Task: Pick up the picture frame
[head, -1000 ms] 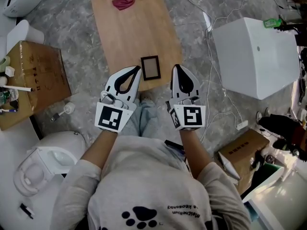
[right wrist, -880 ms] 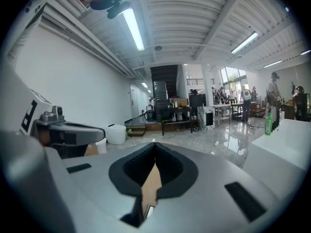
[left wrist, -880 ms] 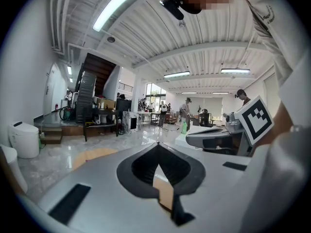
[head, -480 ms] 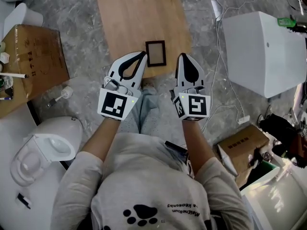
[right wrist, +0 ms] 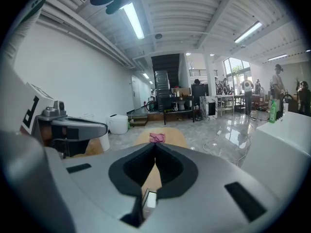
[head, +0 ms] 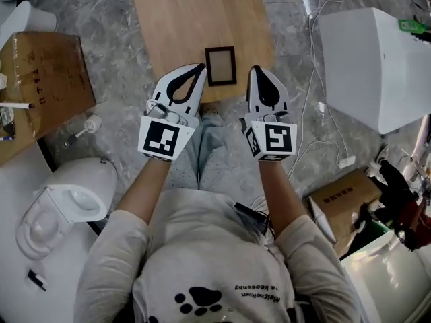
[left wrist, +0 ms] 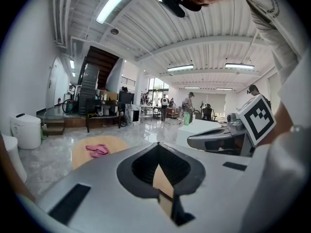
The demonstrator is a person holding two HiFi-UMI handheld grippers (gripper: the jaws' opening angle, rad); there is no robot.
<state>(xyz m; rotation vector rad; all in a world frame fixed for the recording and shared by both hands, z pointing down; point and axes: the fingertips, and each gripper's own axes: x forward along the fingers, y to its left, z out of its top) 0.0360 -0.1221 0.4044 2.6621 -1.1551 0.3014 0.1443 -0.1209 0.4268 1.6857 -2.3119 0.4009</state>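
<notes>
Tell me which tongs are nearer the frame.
Left. The left tongs end just left of the frame; the right tongs sit on its right side with a wider gap. Both are shut and not touching it.

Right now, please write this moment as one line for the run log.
left gripper: shut, empty | right gripper: shut, empty | picture frame: flat on wooden table, not held, between both gripper tips in head view

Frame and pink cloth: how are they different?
The frame is dark, straight-edged and flat; the cloth is pink and crumpled. The frame lies at the near end of the table, the cloth toward its far end. Both rest on that wooden top.
</notes>
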